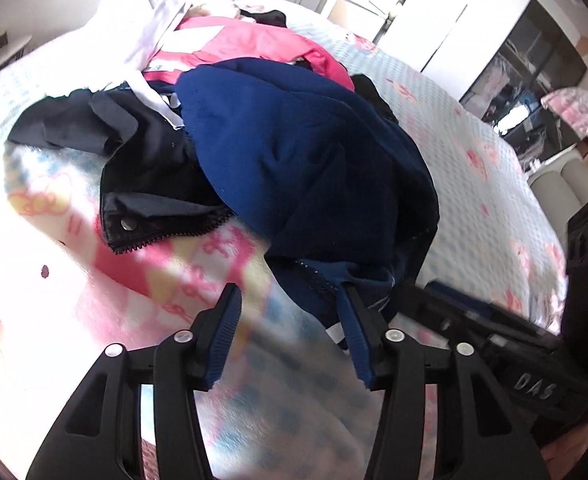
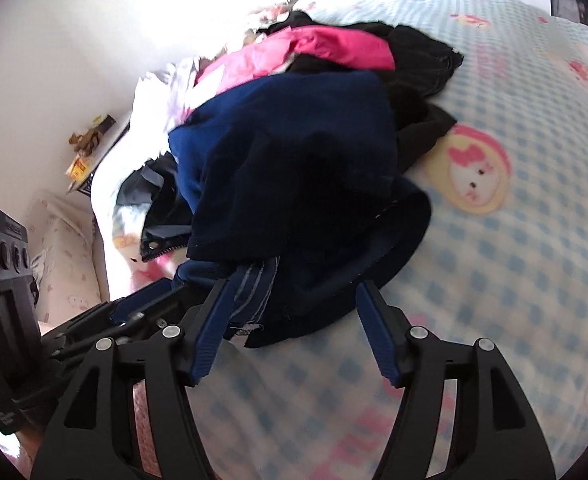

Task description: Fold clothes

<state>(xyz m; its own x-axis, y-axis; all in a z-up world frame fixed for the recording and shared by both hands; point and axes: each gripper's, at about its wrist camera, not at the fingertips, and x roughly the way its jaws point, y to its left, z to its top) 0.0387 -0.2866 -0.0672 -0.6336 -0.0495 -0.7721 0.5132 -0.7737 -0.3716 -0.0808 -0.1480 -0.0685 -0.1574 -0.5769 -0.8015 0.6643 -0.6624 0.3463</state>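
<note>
One heap of clothes is being carried by a bed (image 1: 473,128) covered with a blue-checked blanket printed with pink cartoon figures. At least five garments are being counted in the heap: one navy blue fleece garment (image 1: 294,152) lying on top at the near end, one black jacket (image 1: 146,184) with a zipper and a snap button beside it, one pink garment (image 1: 250,44) behind, one white garment (image 1: 154,20) at the far side, and one black piece (image 2: 417,56) spread at the heap's other edge.

Two grippers are being shown. The left gripper (image 1: 290,312) is being held low at the near hem of the navy garment, its two blue-padded fingers (image 1: 226,328) spread apart and grasping nothing; one finger is touching the hem. The right gripper (image 2: 294,300) is being held at the same hem, its two fingers likewise released, with the fabric's edge lying between them. The two grippers are being kept just beside each other.
</note>
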